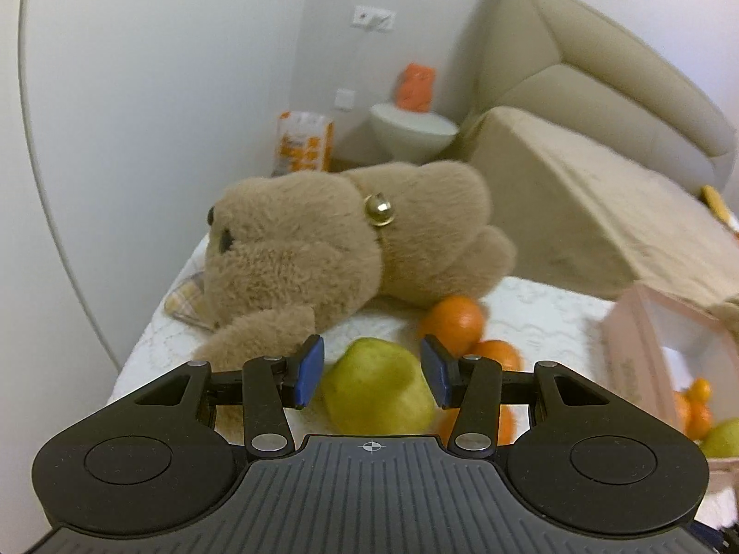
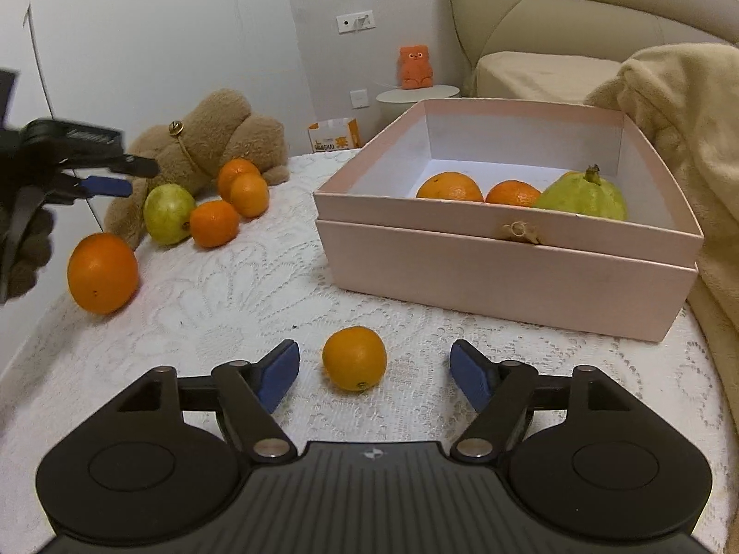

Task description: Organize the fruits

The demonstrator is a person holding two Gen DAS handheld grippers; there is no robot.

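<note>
Right claw (image 2: 373, 355) is angled down at the worktop (image 2: 646, 369), held level, and its blue pads (image 2: 277, 376) are spread wide with nothing in them. A small orange (image 2: 354, 358) sits on the lace cloth (image 2: 208, 314) just ahead, centred in the gap and clear of both pads. Over to the left claw (image 1: 372, 360), also tipped downward, carried by a dark-gloved hand (image 2: 30, 249) at the left edge of the right wrist view. Its jaws are set much narrower, yet they grip nothing. From its own camera the guava (image 1: 376, 388) fills the space between the pads, but the other view shows the fruit resting on the cloth just beyond the fingertips. Three oranges (image 2: 240, 189) crowd beside that guava against a brown teddy bear (image 2: 217, 129) lying on its side, and a big orange (image 2: 102, 273) sits alone near the worktop's left edge. To the right stands the open pink box (image 2: 508, 267), already holding two oranges (image 2: 450, 187) and a second guava (image 2: 584, 196) — a beige blanket (image 2: 683, 129) bunches up next to it. Writing? Only a carton (image 2: 335, 136) on the floor with orange print, too small to read.
</note>
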